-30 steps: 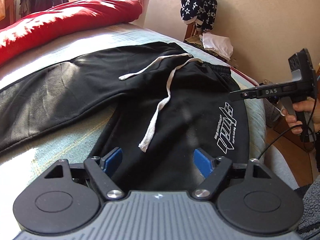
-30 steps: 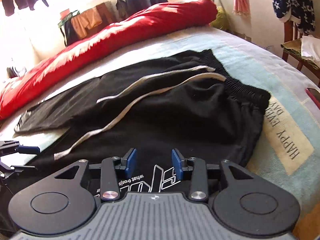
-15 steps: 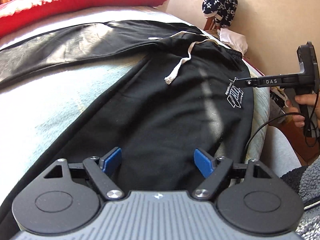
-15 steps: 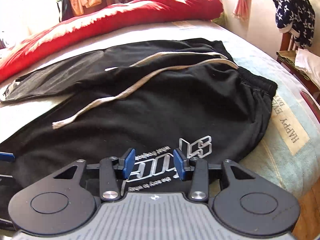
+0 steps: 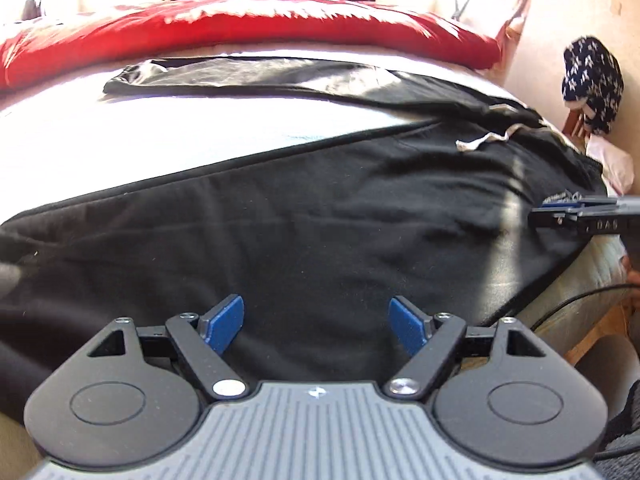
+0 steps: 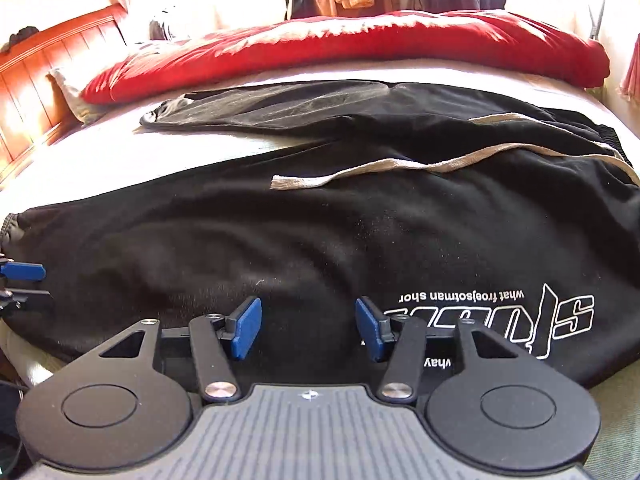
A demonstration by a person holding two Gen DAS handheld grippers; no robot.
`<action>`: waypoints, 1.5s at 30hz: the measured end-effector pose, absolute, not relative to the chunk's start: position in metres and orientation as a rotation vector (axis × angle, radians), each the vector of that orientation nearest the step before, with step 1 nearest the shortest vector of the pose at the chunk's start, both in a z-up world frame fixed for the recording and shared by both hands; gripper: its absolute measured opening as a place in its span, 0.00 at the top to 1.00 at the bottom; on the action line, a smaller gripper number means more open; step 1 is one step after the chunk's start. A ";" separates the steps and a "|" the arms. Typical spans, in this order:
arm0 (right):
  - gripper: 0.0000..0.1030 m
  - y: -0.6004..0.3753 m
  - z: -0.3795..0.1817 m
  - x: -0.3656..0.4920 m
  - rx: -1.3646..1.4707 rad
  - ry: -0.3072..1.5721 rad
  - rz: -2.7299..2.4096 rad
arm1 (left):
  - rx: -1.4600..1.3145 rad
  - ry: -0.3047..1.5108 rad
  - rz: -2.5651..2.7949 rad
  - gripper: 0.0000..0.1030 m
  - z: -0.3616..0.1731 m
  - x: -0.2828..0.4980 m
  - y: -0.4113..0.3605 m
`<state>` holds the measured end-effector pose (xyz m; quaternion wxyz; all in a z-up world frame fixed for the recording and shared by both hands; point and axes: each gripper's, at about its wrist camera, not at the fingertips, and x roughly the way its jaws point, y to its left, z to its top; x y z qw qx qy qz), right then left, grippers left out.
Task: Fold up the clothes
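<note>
The black sweatpants (image 6: 360,248) lie flat across the bed (image 6: 120,160), legs spread apart: one leg runs along the near edge, the other lies further back, just in front of the red duvet (image 6: 360,44). The waistband sits at the right of the right wrist view, and the beige drawstring (image 6: 360,170) trails leftward from it over the near leg. White lettering (image 6: 520,312) is printed on the fabric near the waistband, upside down in that view.

Left tongs (image 5: 316,326) — open wide, nothing between the blue pads, positioned over the near leg. No contact between pads and cloth can be confirmed.

Right tongs (image 6: 308,330) — also open, having just been opening; only the black fabric shows beyond the gap, and the pads grip nothing. In the left wrist view the right tongs enter from the right edge above the printed area of the pants.

A star-patterned dark garment (image 5: 592,80) hangs by the wall beyond the bed.
</note>
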<state>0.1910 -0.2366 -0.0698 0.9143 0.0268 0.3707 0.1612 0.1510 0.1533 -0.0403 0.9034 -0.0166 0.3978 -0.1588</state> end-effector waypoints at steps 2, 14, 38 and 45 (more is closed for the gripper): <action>0.36 -0.241 -0.072 0.182 0.056 0.719 0.378 | -0.102 0.755 -0.242 0.22 -0.032 0.138 0.175; 0.34 -0.260 -0.080 0.147 0.076 0.621 0.480 | -0.425 0.578 0.048 0.23 -0.035 0.116 0.281; 0.32 -0.286 -0.082 0.131 0.159 0.590 0.471 | -0.648 0.492 0.300 0.68 -0.087 0.109 0.331; 0.32 -0.282 -0.082 0.135 0.143 0.596 0.462 | -0.592 0.423 0.339 0.79 -0.067 0.077 0.313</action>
